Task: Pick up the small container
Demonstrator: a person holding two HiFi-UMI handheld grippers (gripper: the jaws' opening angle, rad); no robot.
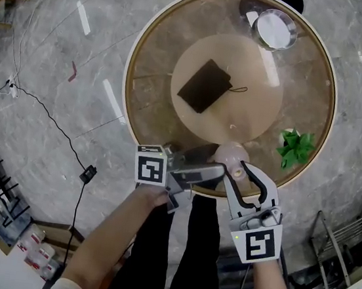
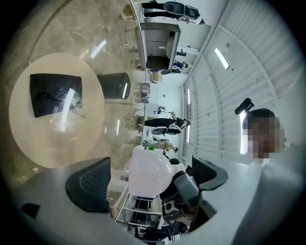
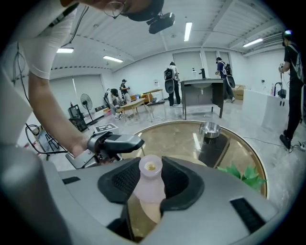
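Clamping its jaws on the neck of the small container, a single pale pink bottle with an uncapped mouth, the right gripper holds it over the near edge of the round glass table. Its contents cannot be made out. The left gripper points at the bottle's rounded body with jaws apart, pads clear of it, while the table carries one metal bowl, one black pouch and one green sprig.
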